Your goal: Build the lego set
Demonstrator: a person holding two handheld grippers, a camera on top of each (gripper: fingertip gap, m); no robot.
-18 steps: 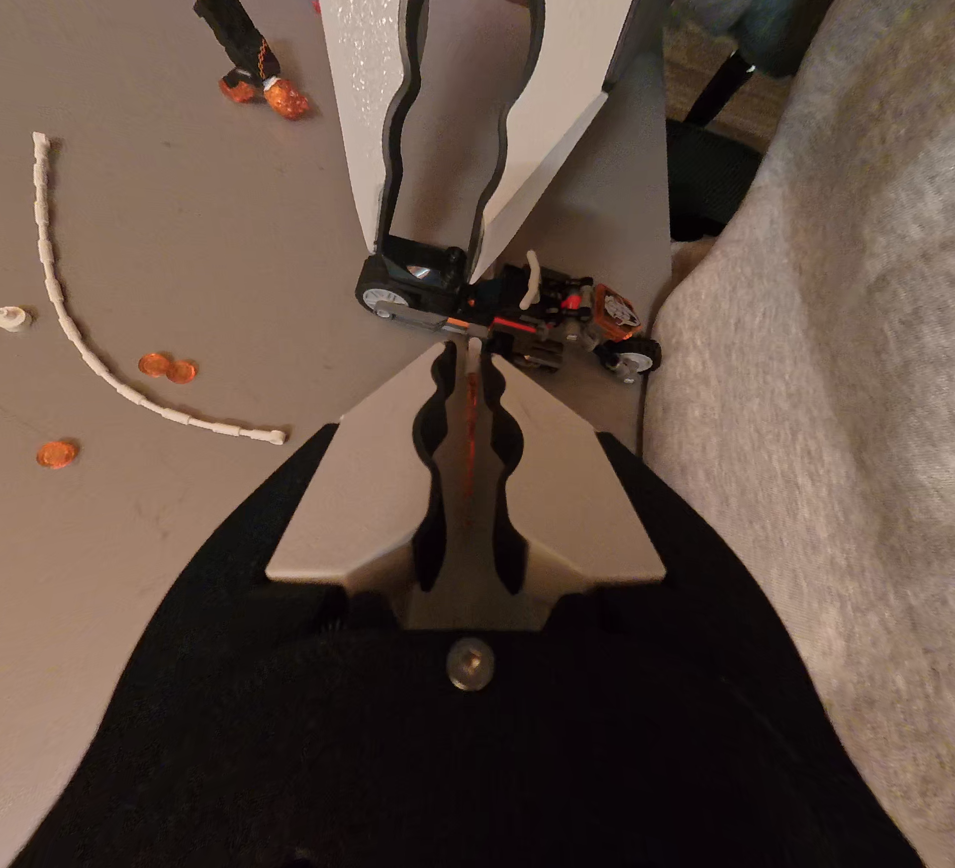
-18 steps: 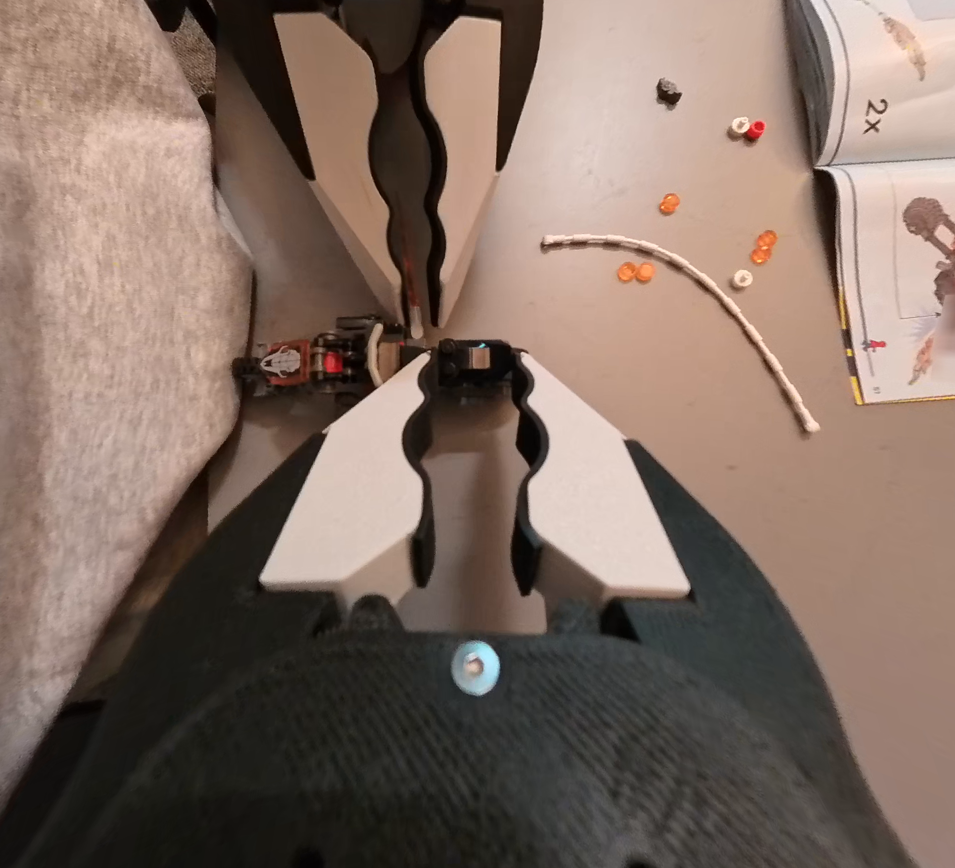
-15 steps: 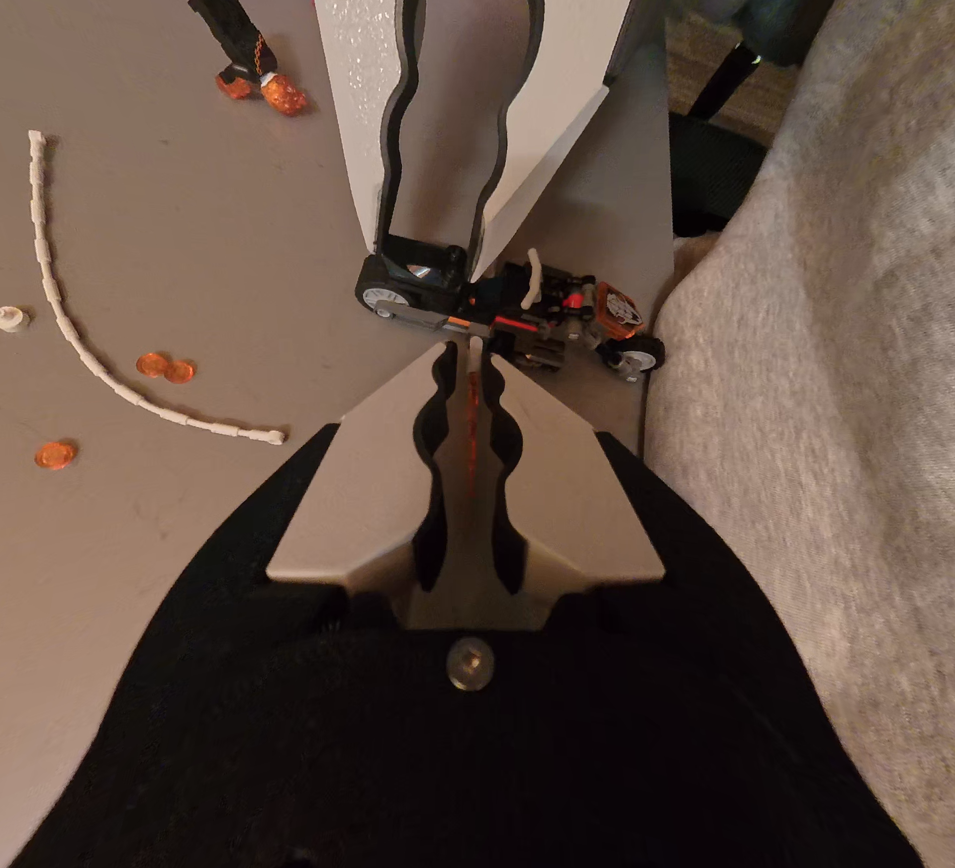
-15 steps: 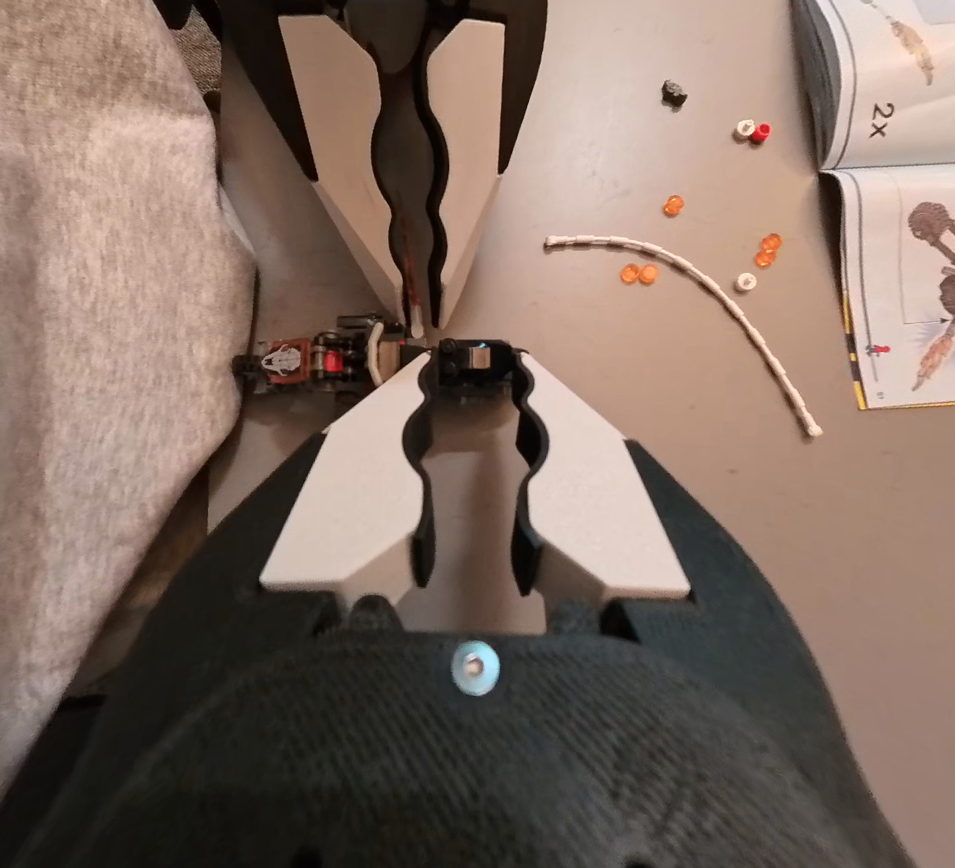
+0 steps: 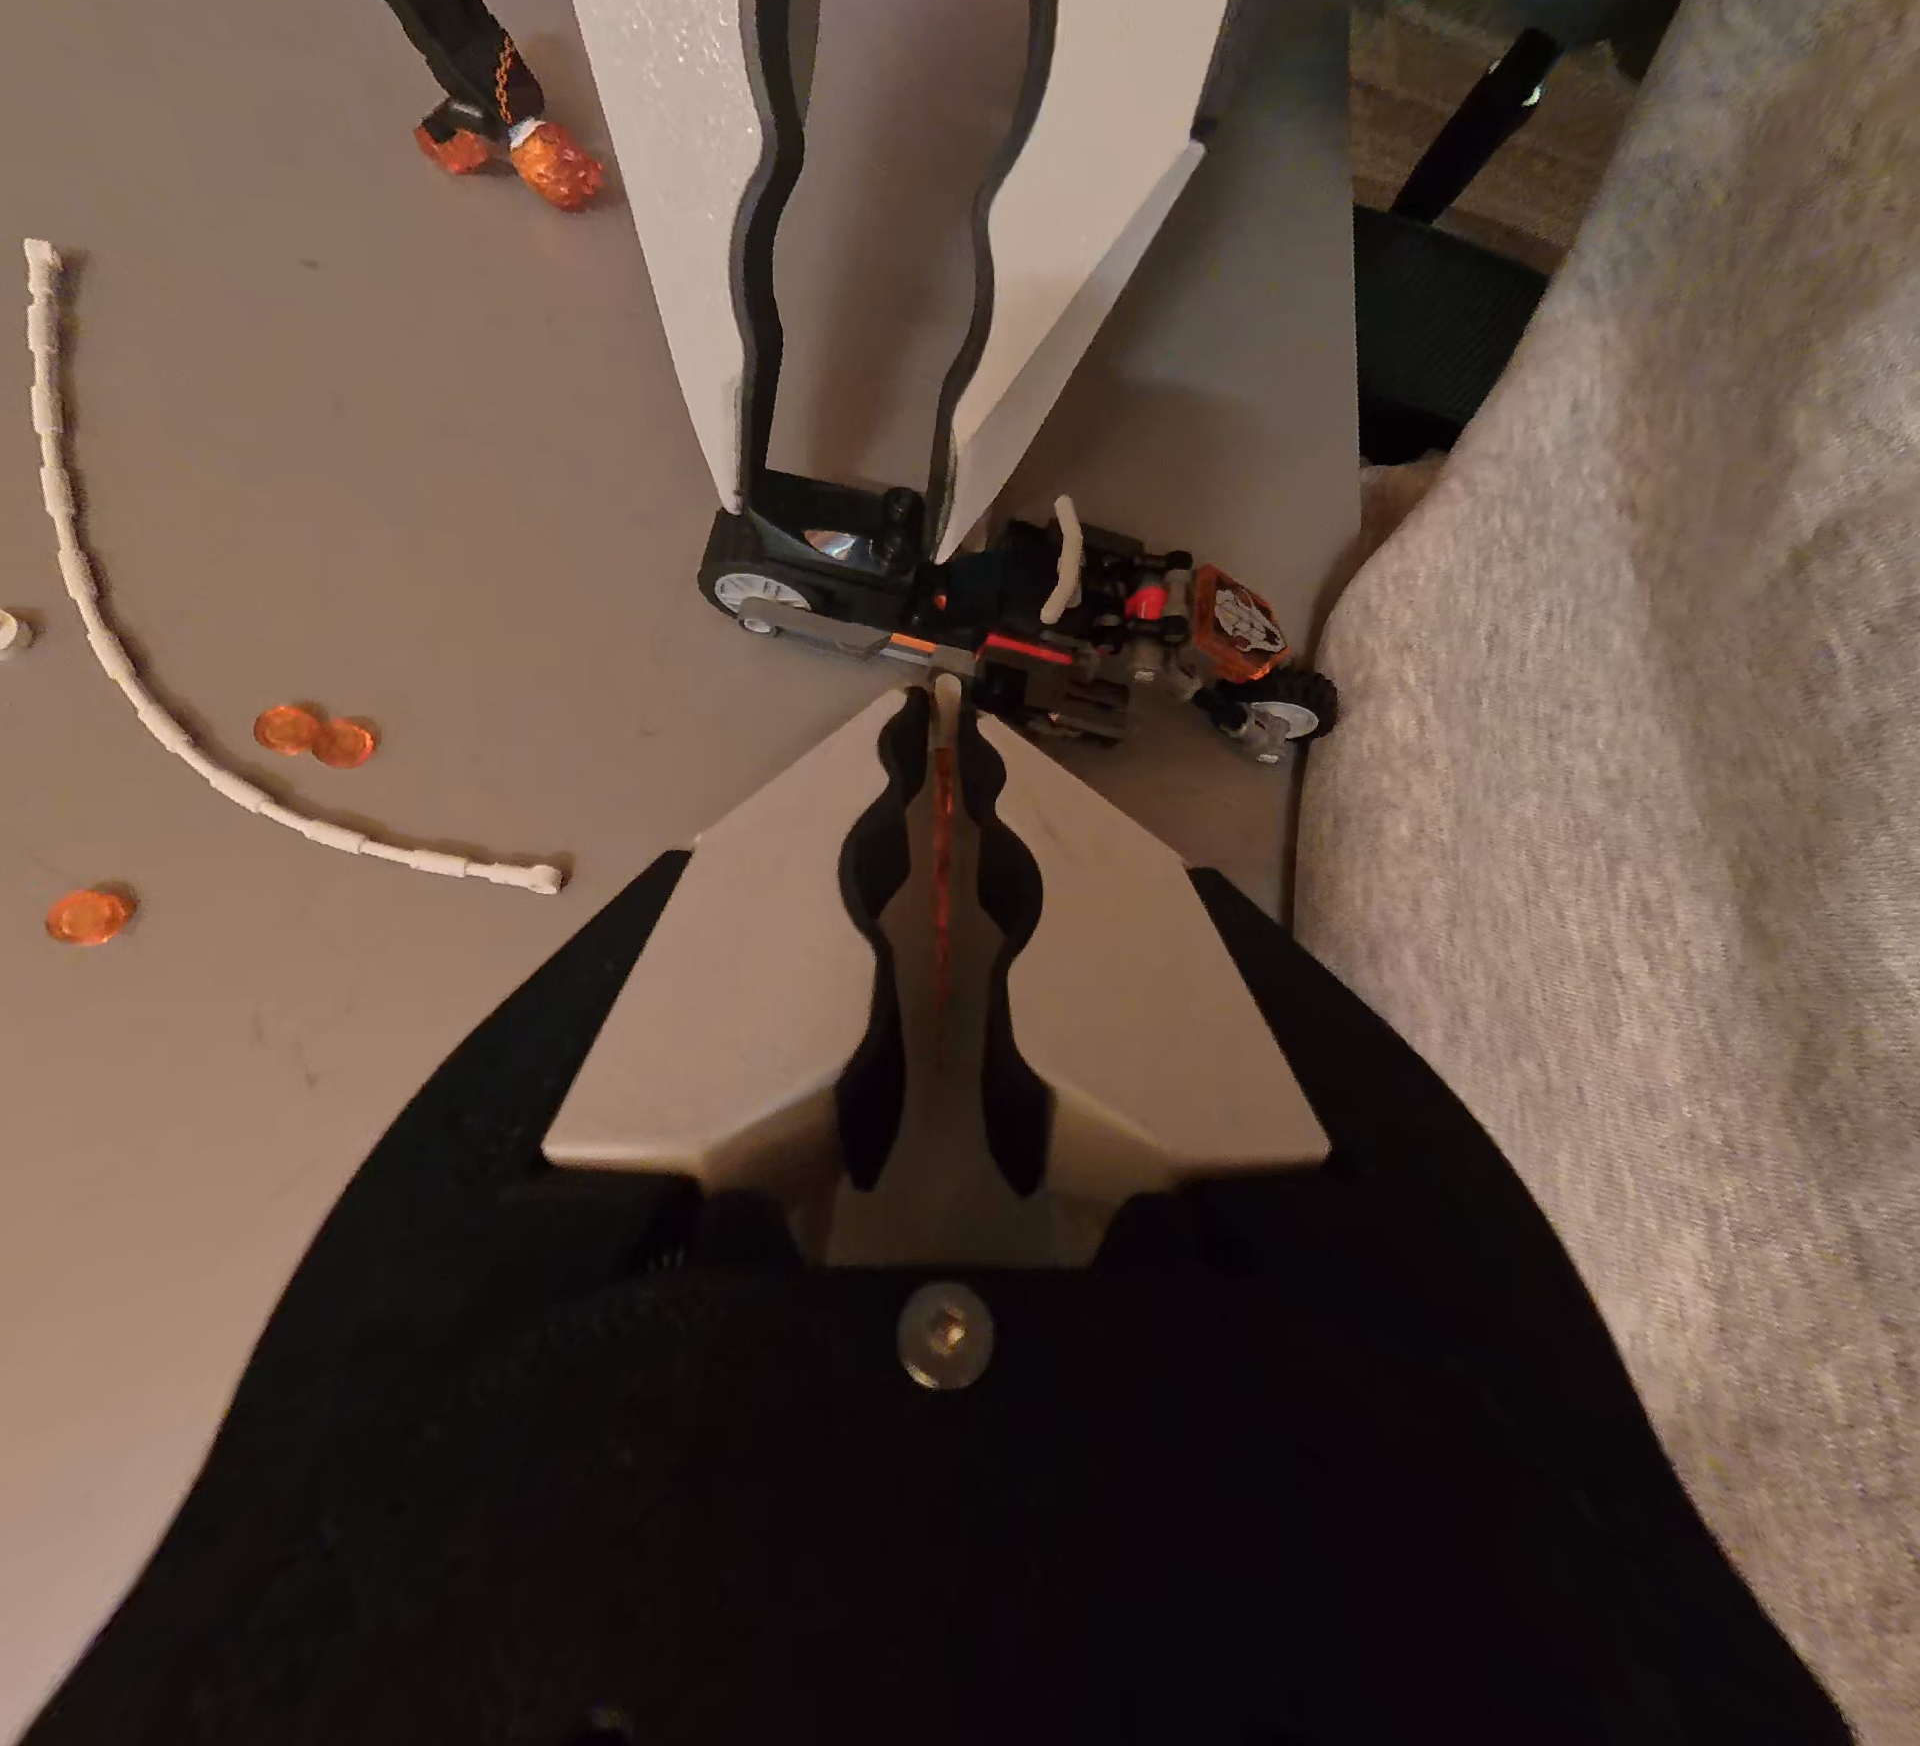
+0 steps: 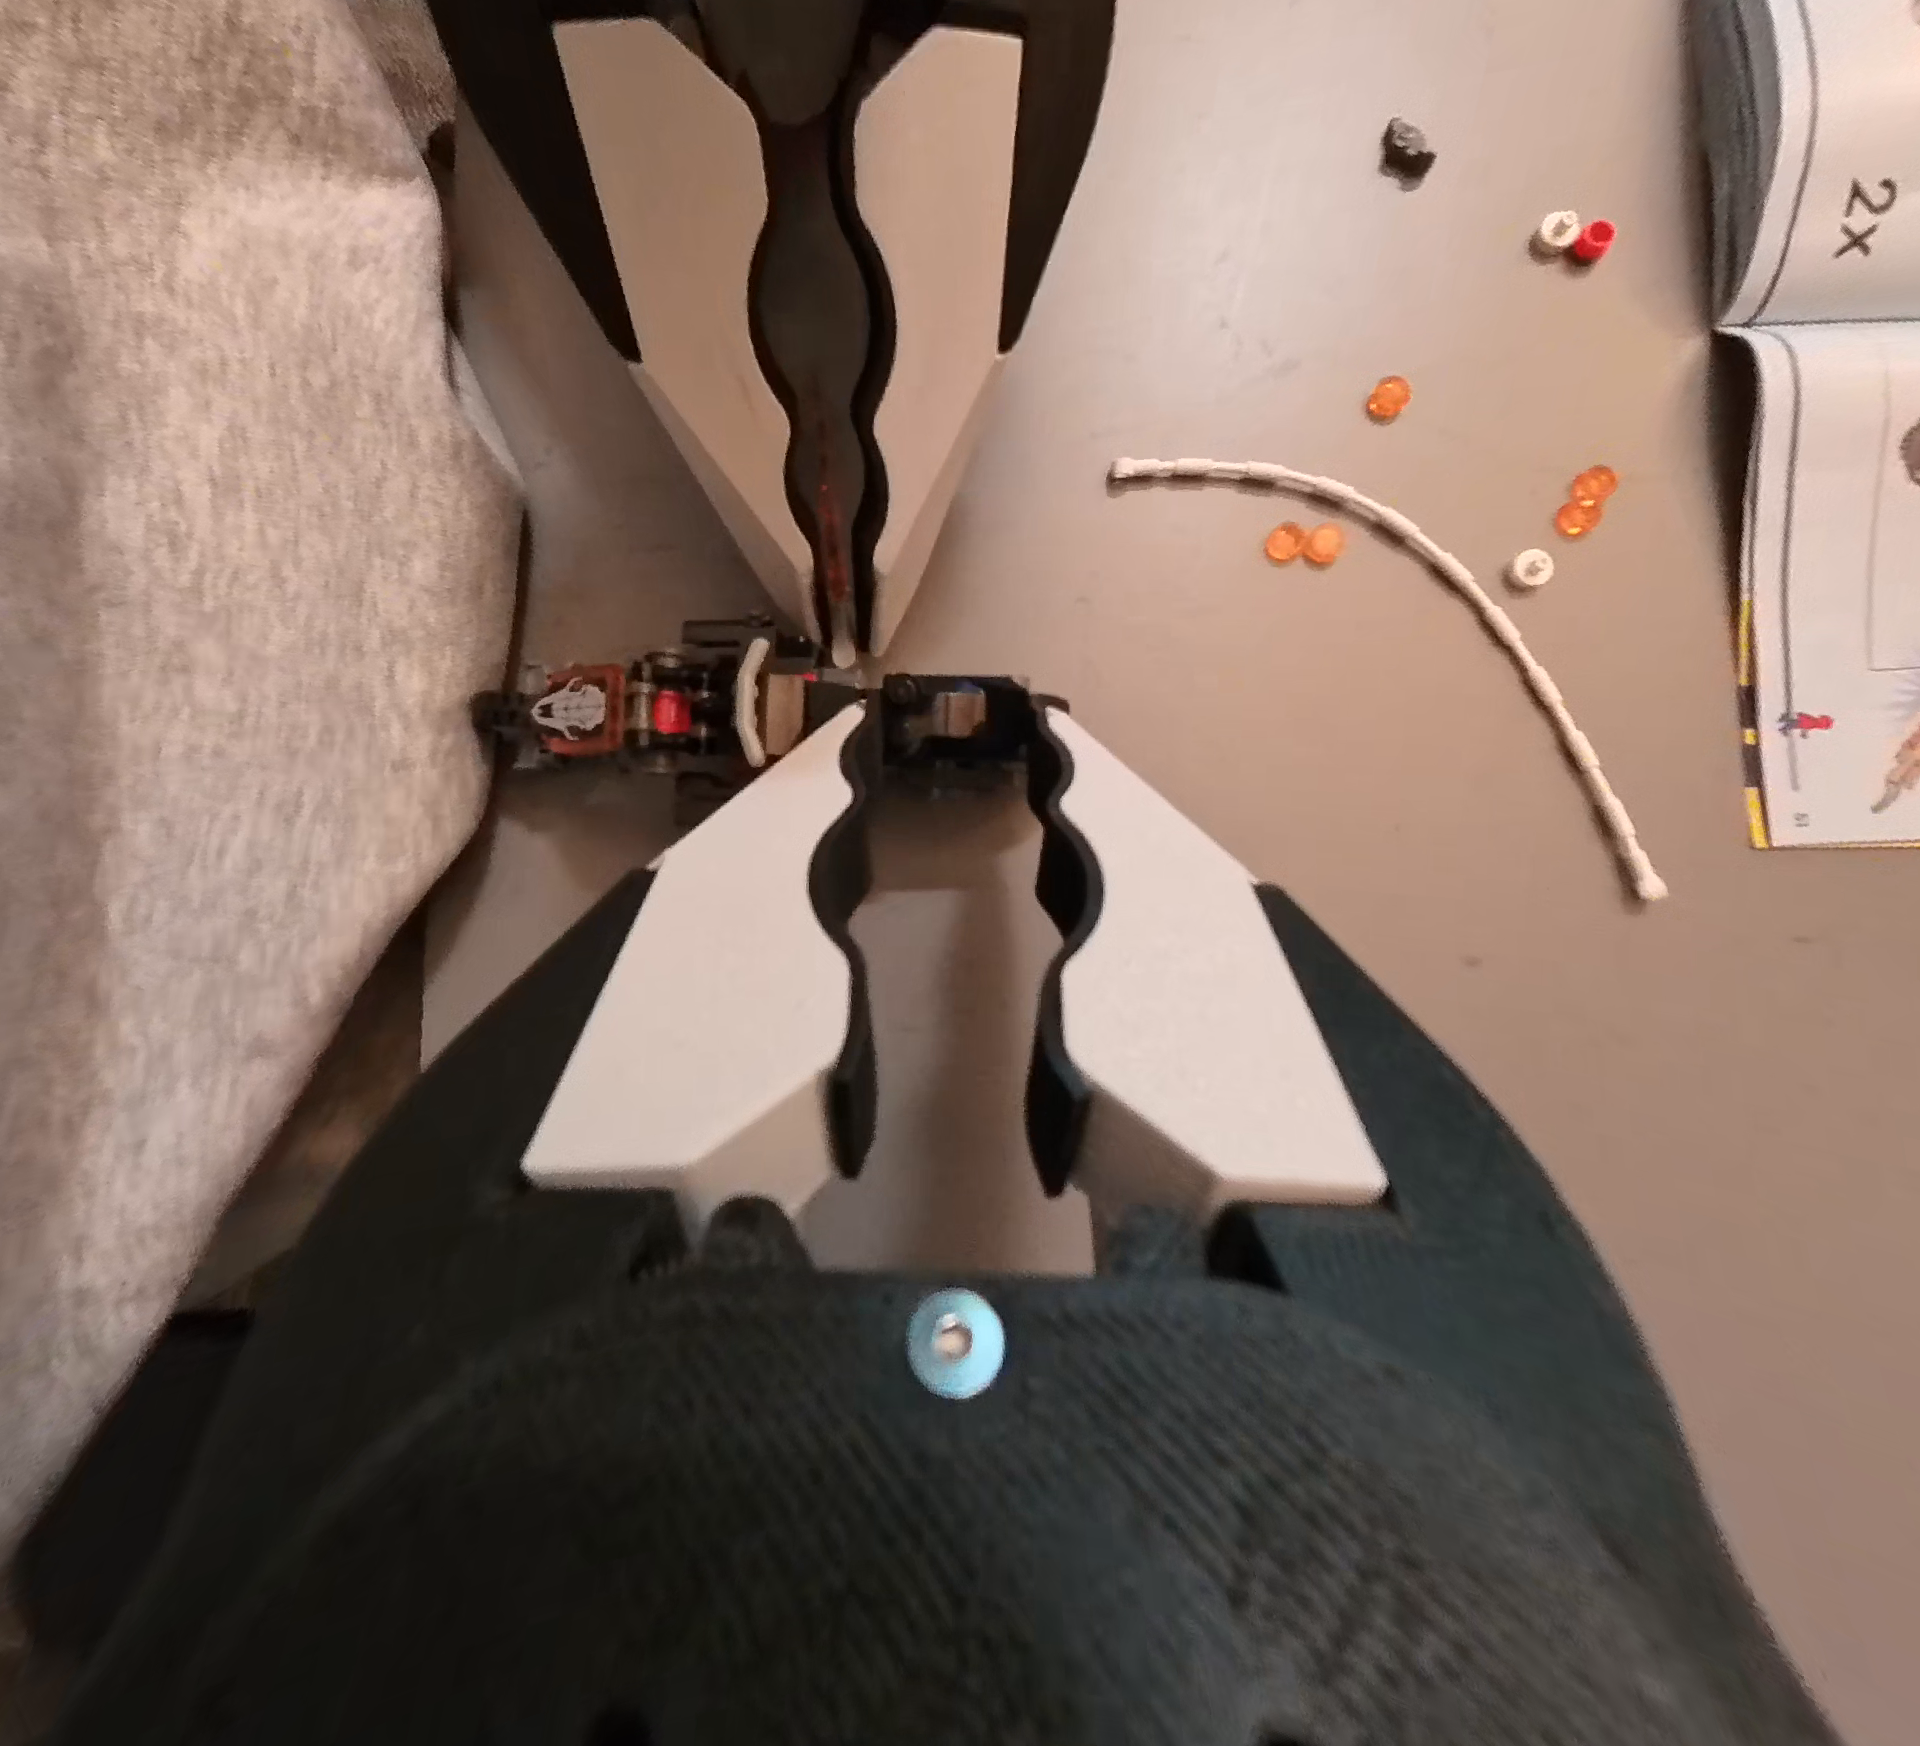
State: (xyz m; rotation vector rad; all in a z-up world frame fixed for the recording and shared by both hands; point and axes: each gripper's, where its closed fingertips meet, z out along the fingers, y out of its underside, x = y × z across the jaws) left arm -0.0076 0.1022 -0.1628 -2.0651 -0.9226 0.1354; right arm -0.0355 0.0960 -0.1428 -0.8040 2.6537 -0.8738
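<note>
The right tool clamps the rear of the lego motorcycle to steady it on the counter, while the left tool (pressed nearly together) pinches a thin orange-red piece toward its frame.

Both views are dim and warm-toned, the desk reading as a muddy grey-brown; light seems to fall from above, since shadows under the small pieces are short and soft; a pale sheen lies on the desk in the right wrist view near the top middle, with faint scuffs showing in it; the white faces of the right claw sparkle with fine grain in the left wrist view; the black housings at the bottom of each picture sink into near-featureless dark; wide-angle distortion bends and stretches the edges; the grey fabric at the side is soft and blurred, and the nearest parts of the left claw are slightly out of focus.
</note>
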